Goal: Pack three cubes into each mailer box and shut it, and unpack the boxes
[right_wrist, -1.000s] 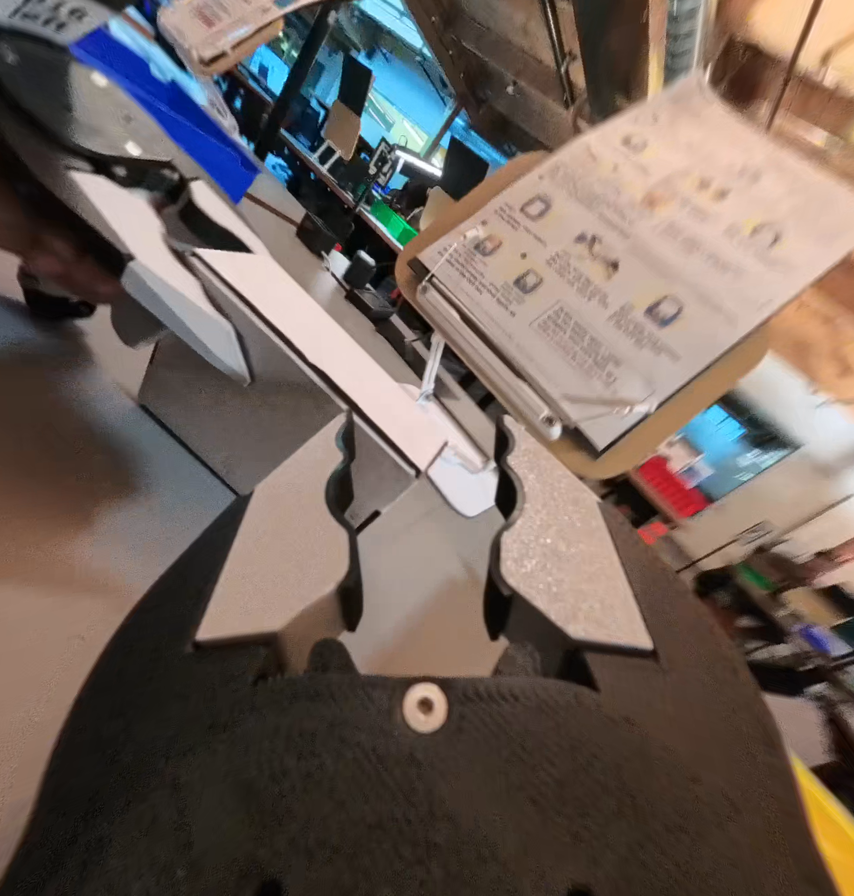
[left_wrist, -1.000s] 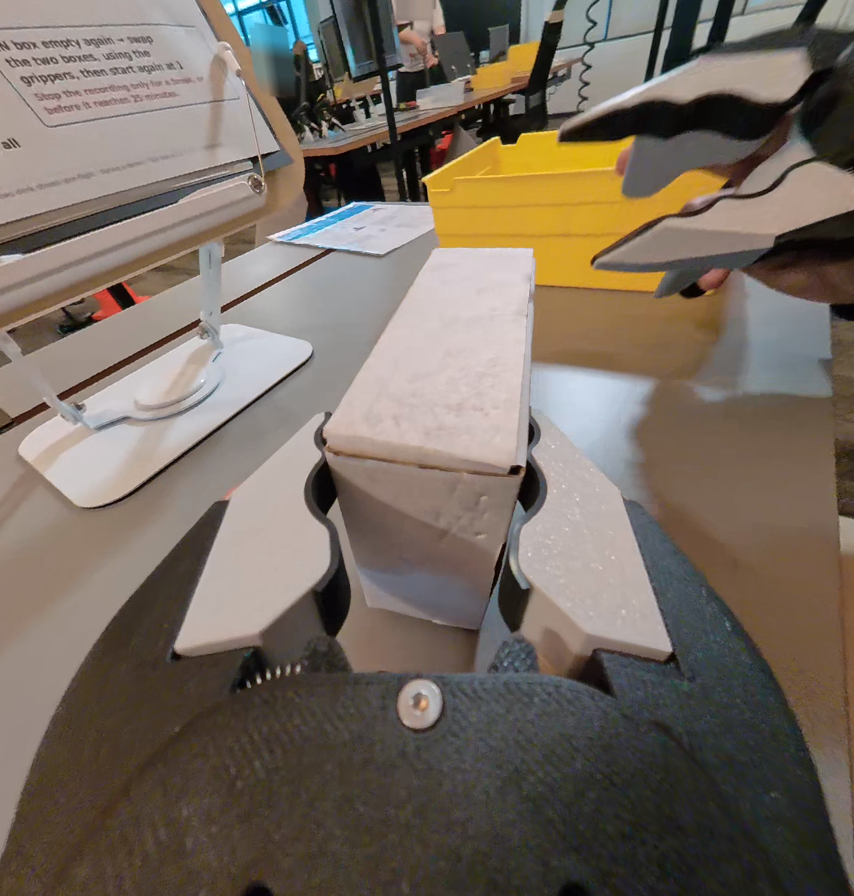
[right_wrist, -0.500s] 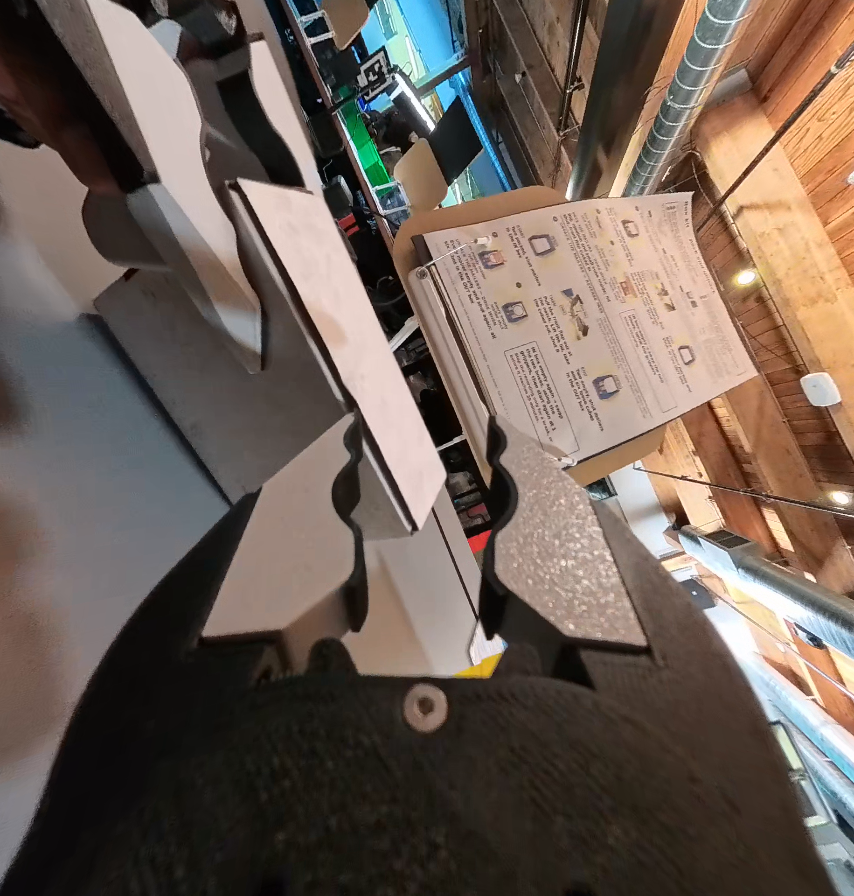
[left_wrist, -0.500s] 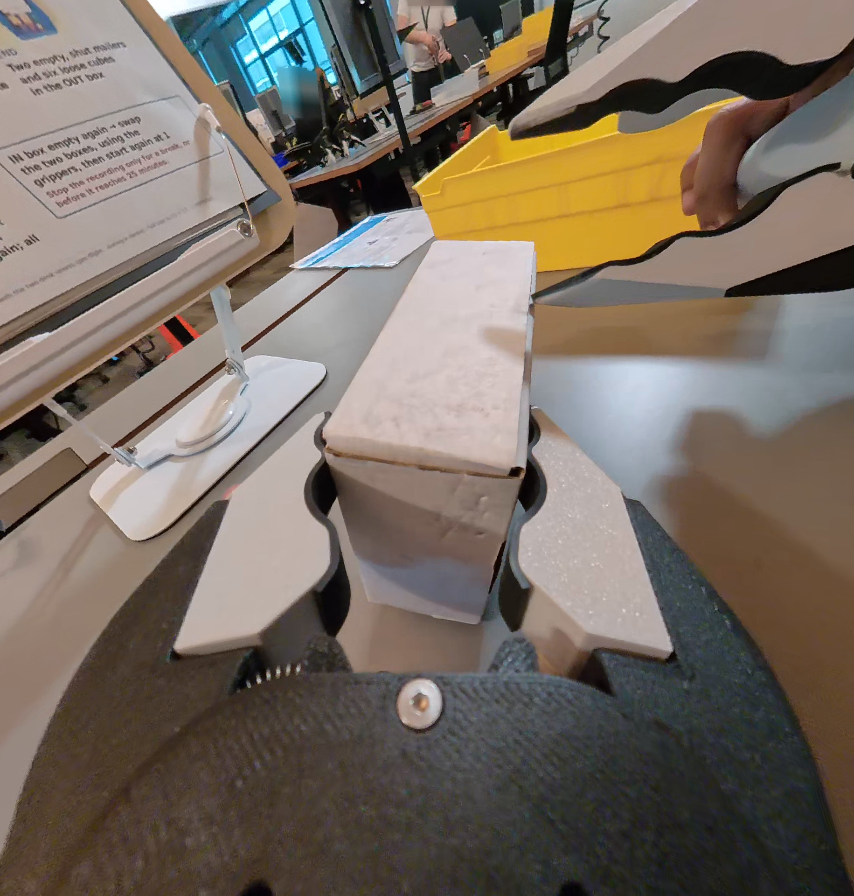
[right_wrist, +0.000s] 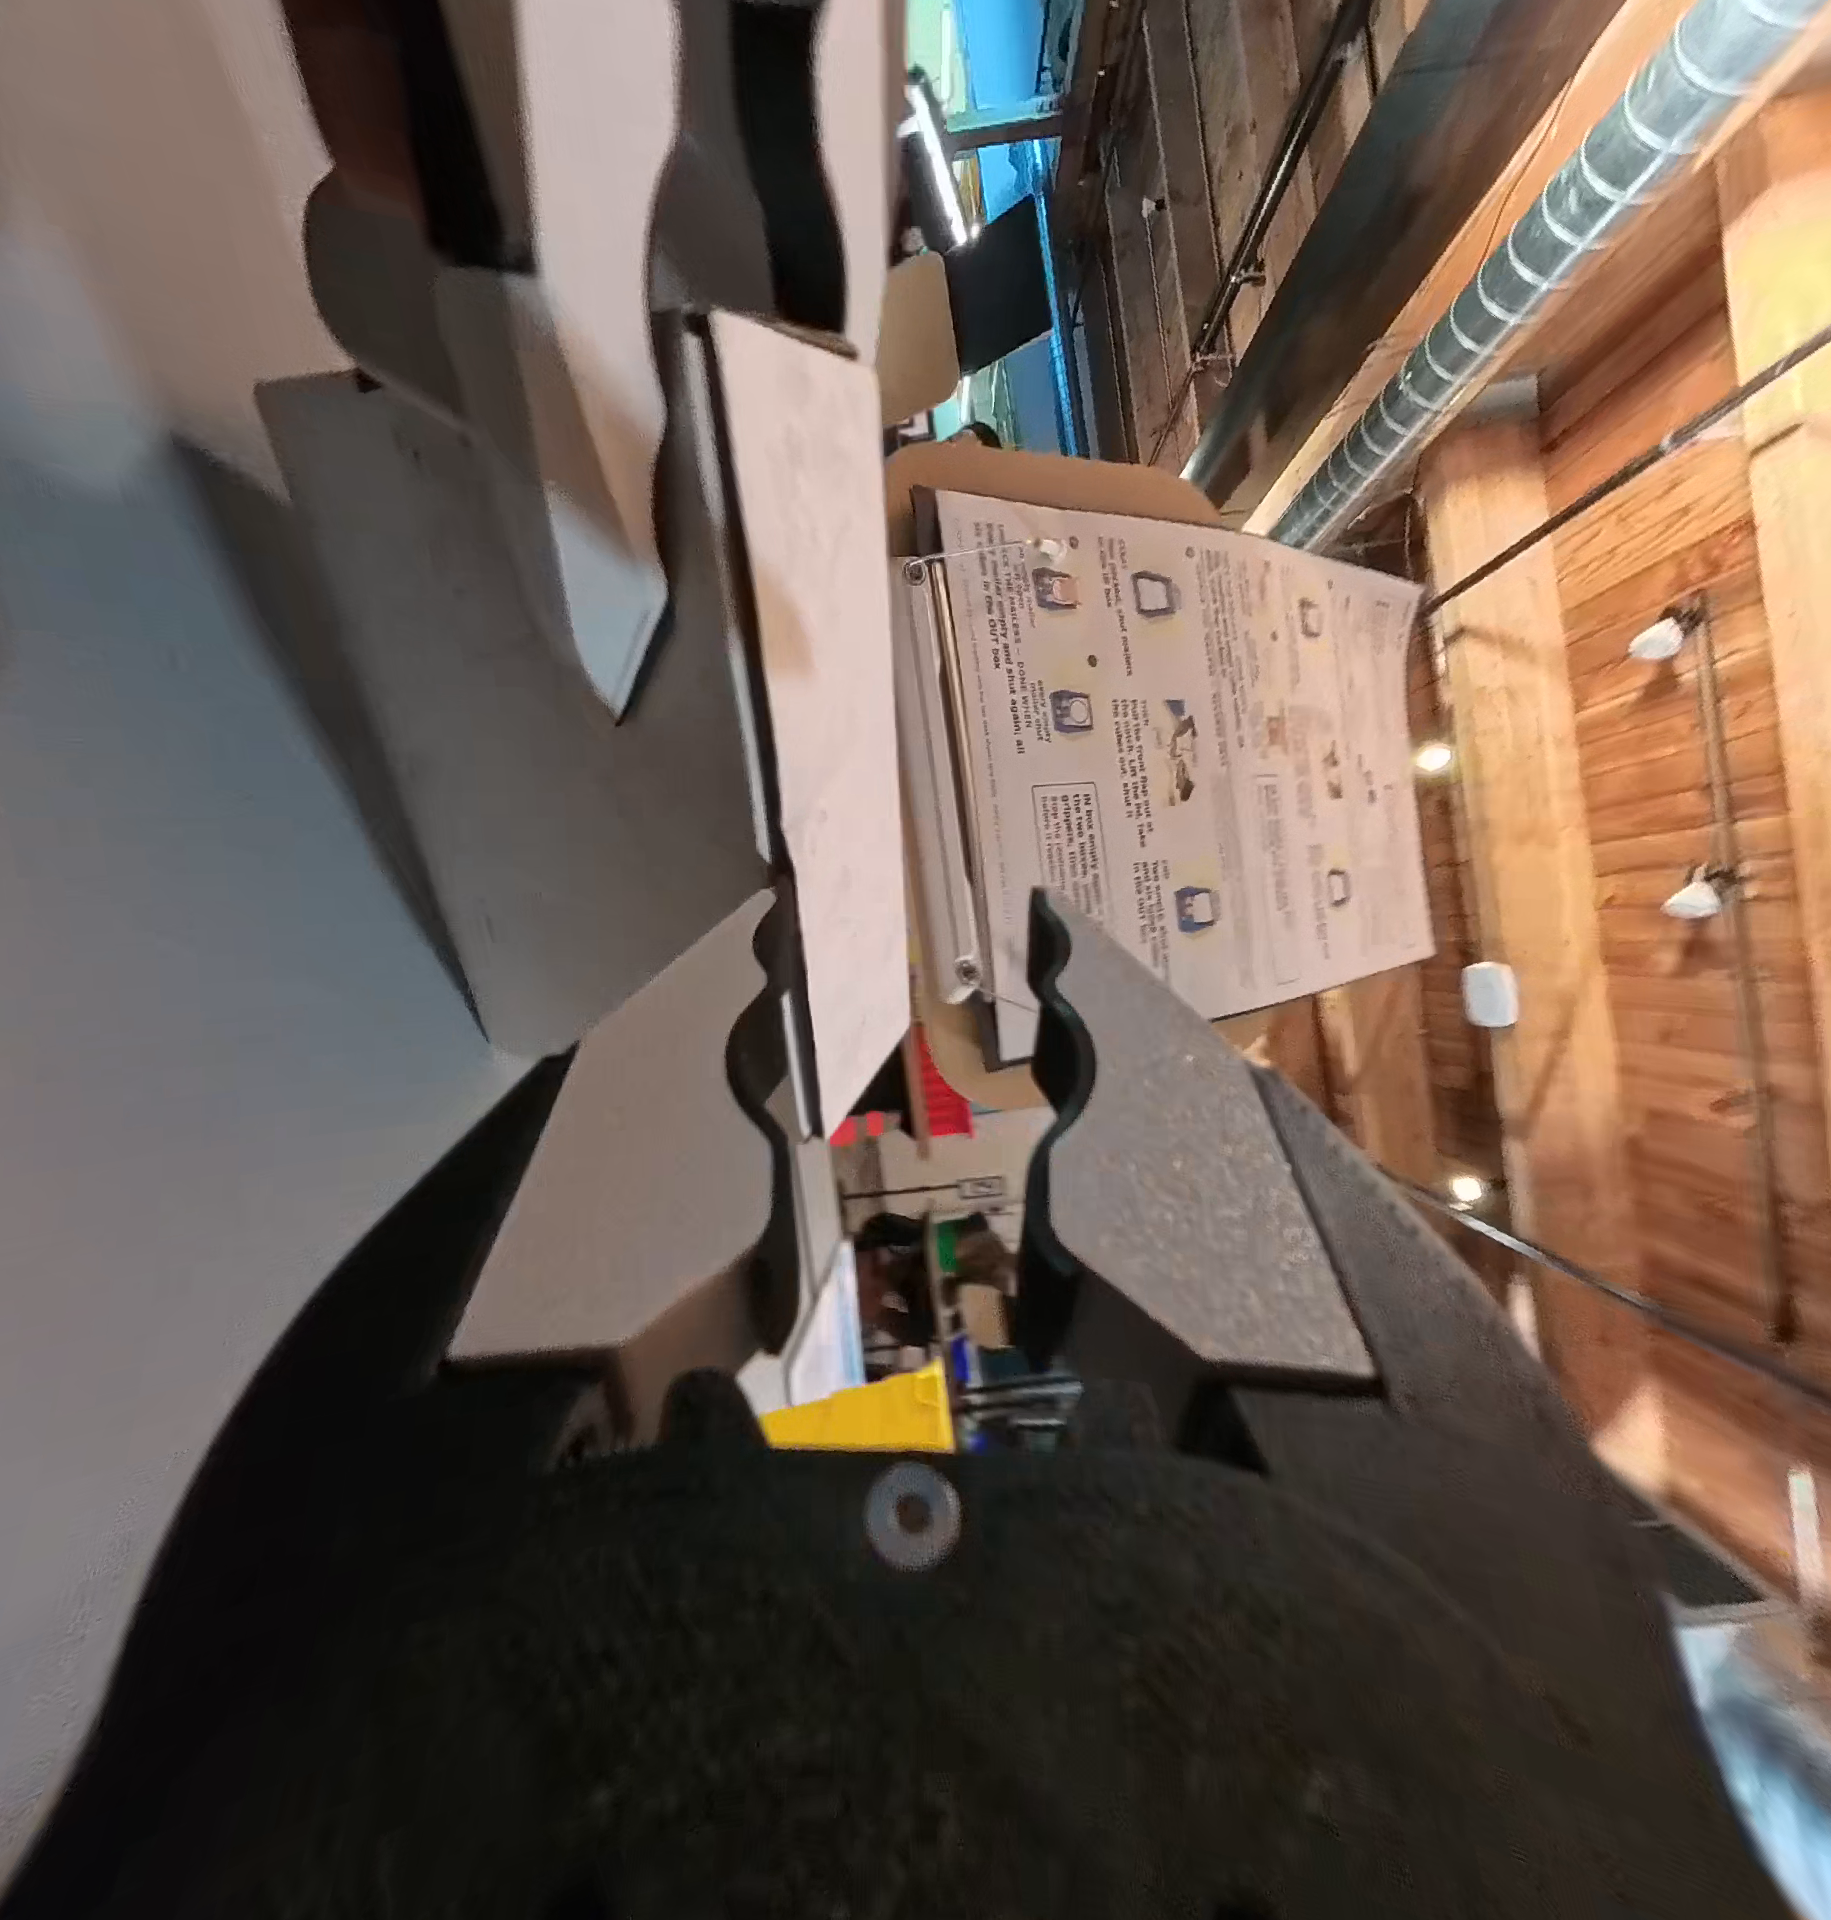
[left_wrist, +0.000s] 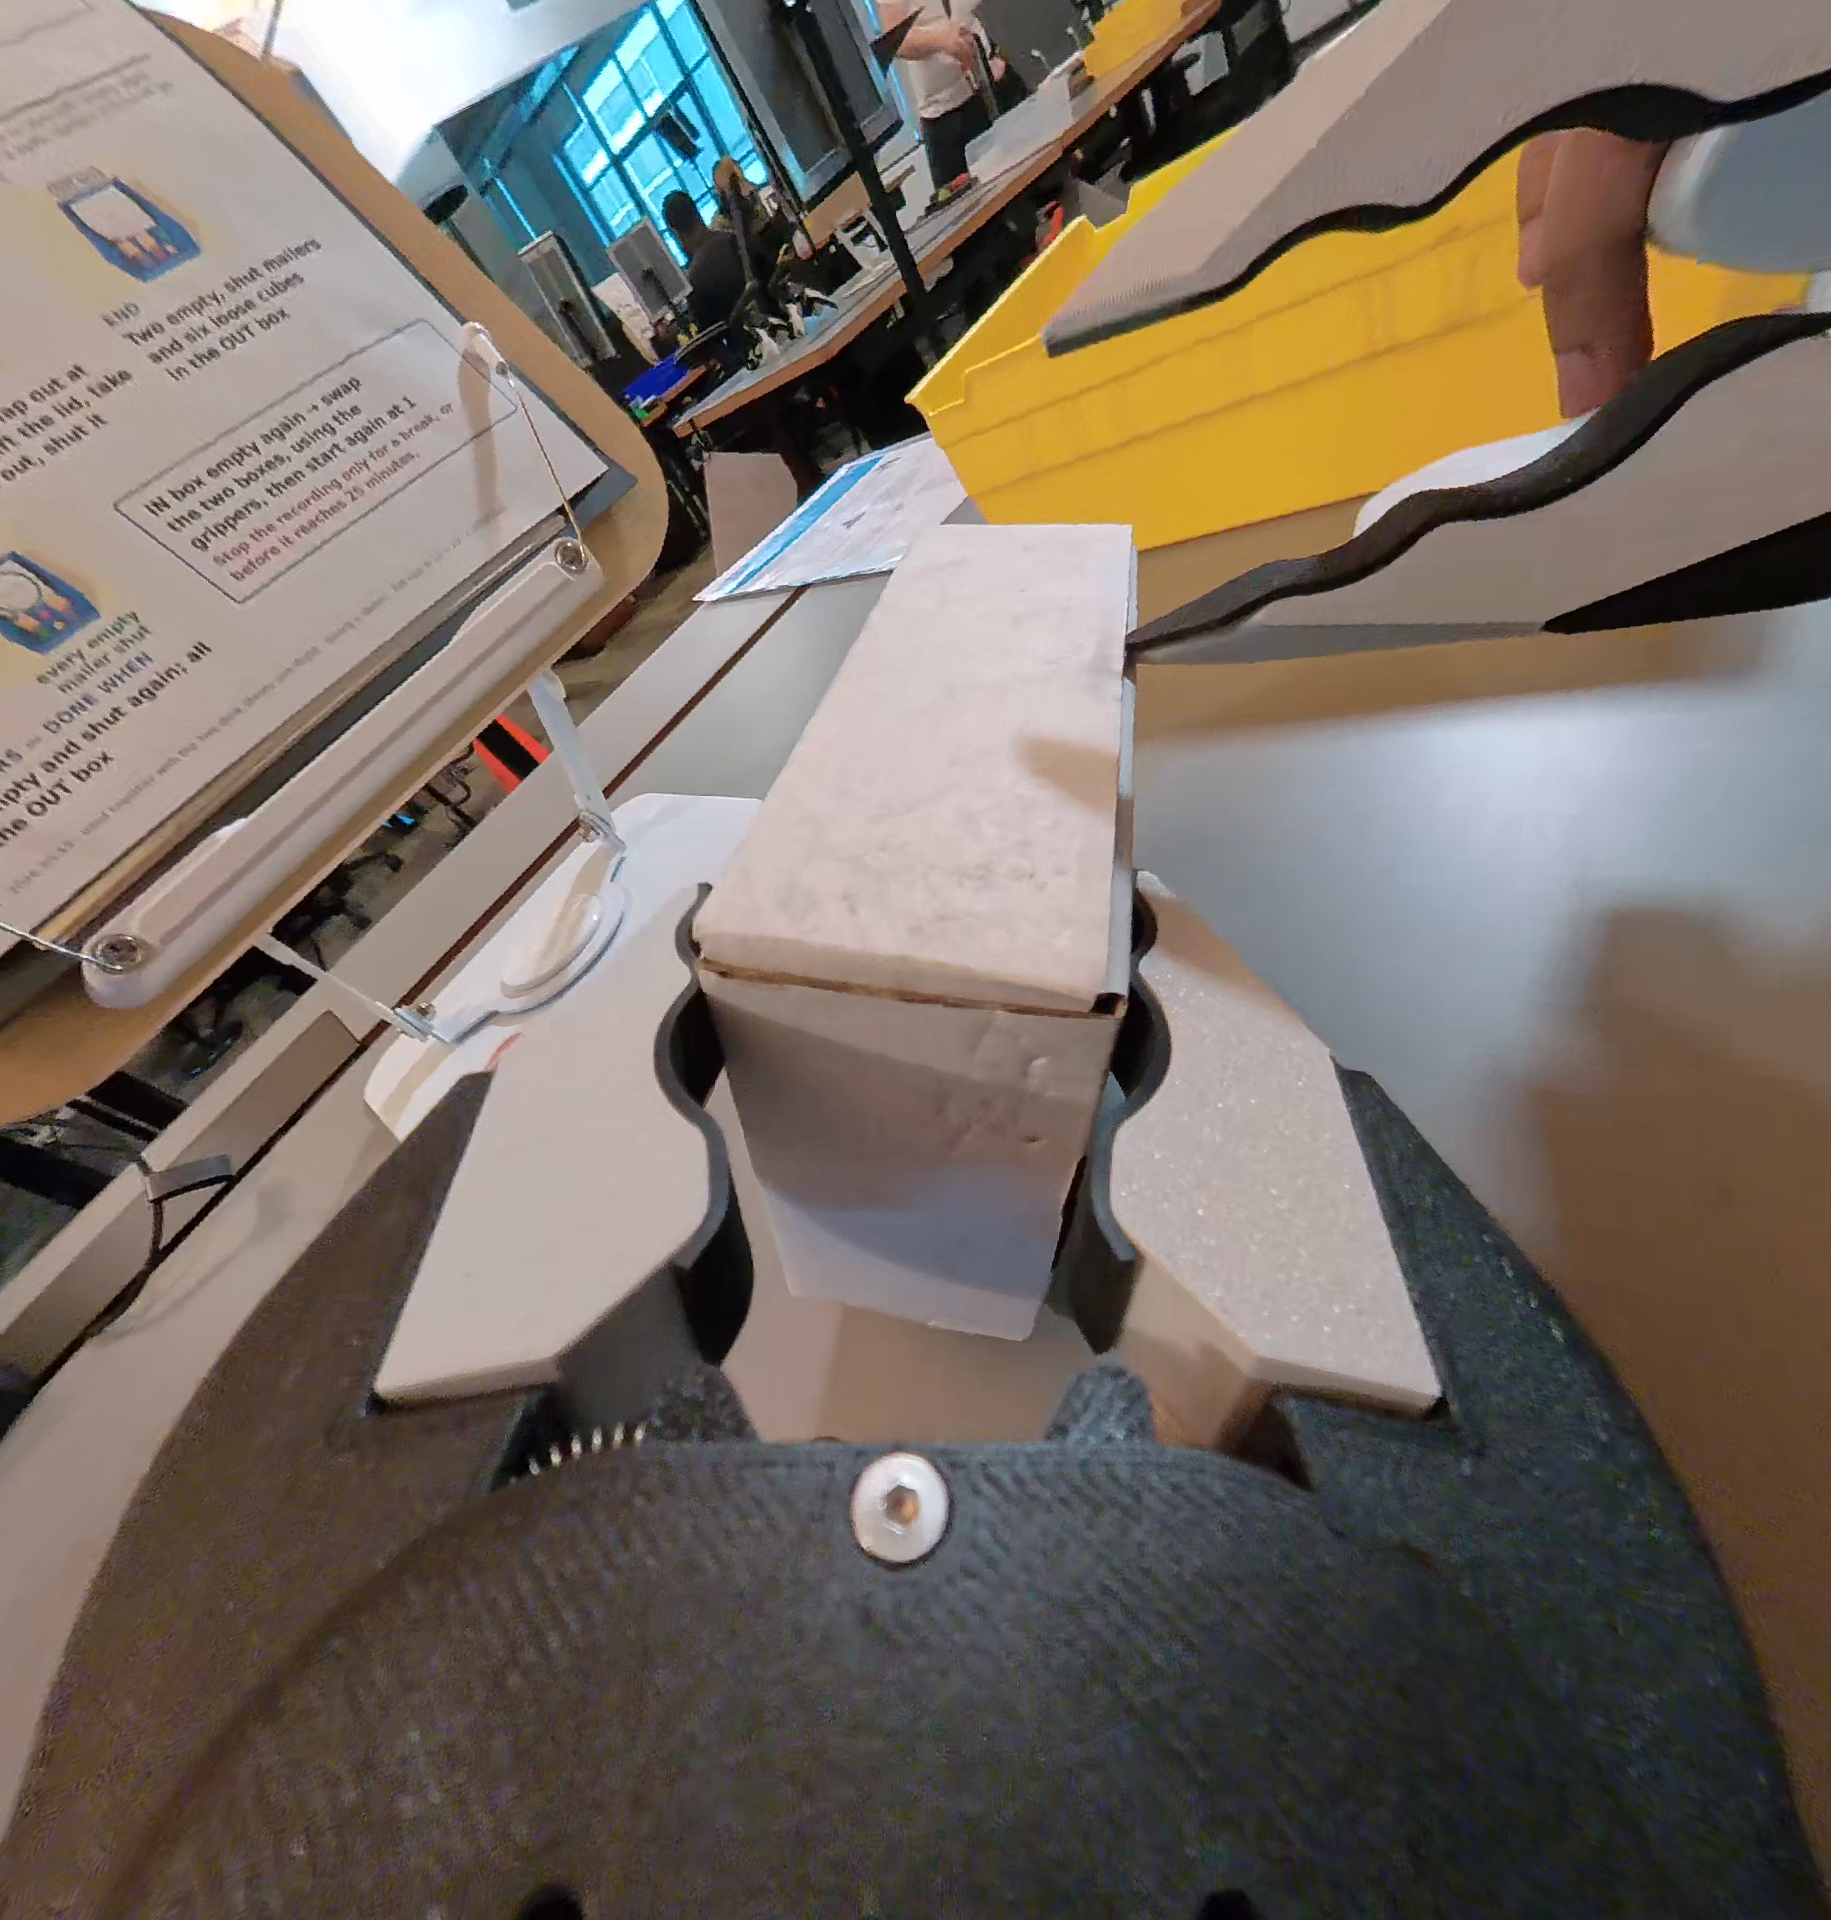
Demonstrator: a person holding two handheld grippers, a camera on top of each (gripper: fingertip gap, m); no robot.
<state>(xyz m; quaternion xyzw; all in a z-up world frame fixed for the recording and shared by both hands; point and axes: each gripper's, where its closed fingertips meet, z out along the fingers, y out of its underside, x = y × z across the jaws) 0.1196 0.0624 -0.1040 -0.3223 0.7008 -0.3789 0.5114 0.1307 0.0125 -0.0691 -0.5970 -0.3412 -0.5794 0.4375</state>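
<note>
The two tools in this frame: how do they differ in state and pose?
The left tool is shut on the white mailer box, gripping its near end; the right tool is open, with only its lower finger at the box's far top edge. The left tool sits level with the table, one finger on each side of the box; the right tool is rolled sideways, one finger above the other. Both have pale fingers on black bodies.

Shut white mailer box (left_wrist: 932, 790), lengthwise on table

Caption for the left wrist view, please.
Left gripper clamps a shut white mailer box while the open right gripper reaches its far end.
</note>
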